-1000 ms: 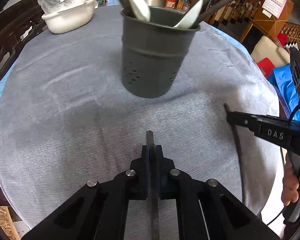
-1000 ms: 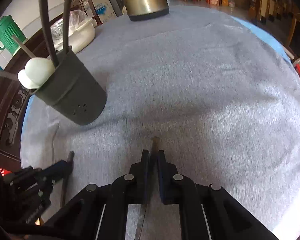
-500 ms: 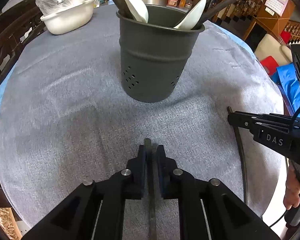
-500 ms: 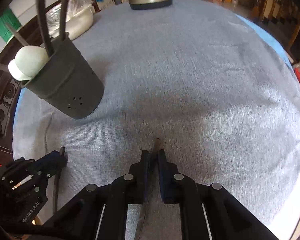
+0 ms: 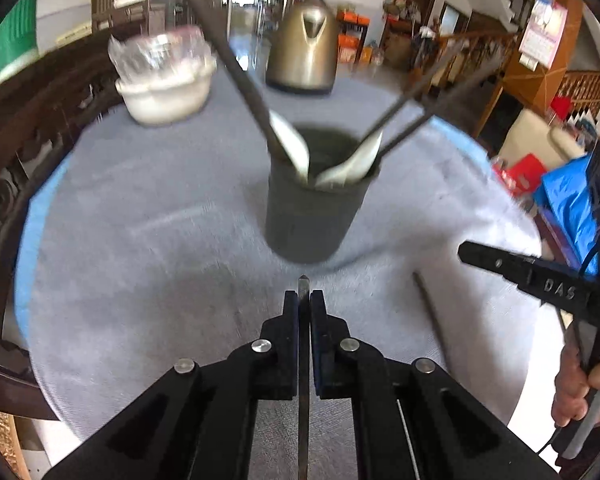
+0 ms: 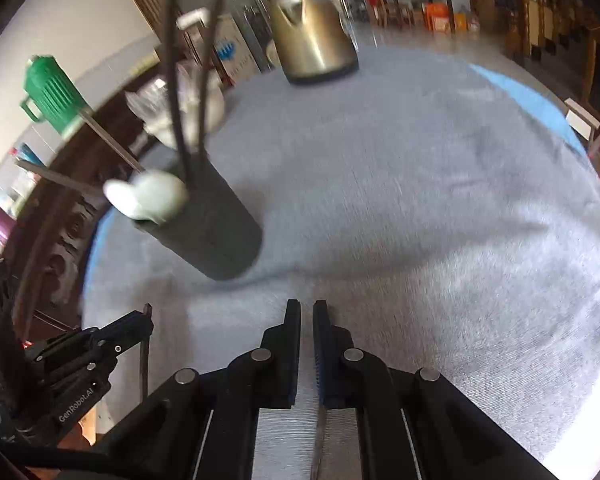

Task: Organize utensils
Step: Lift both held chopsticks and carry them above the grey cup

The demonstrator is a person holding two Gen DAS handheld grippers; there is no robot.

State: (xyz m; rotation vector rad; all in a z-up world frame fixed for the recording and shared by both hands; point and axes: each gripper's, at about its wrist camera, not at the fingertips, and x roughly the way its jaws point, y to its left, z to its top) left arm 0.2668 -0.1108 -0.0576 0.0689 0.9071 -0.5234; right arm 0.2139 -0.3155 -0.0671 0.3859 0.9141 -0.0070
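On the grey-clothed round table [image 5: 140, 240], a dark grey cylindrical metal utensil holder [image 5: 312, 216] stands ahead of both grippers, holding white spoons [image 5: 292, 146] and long dark sticks that lean outward. The left gripper [image 5: 304, 300] is clamped on a thin dark chopstick [image 5: 303, 400], gripped near its tip so the rest trails back under the tool. The right gripper [image 6: 306, 312] is likewise pinched shut on a slim dark utensil [image 6: 318, 440] seen below its jaws. Both point down toward the holder, probably to drop the pieces in upright.
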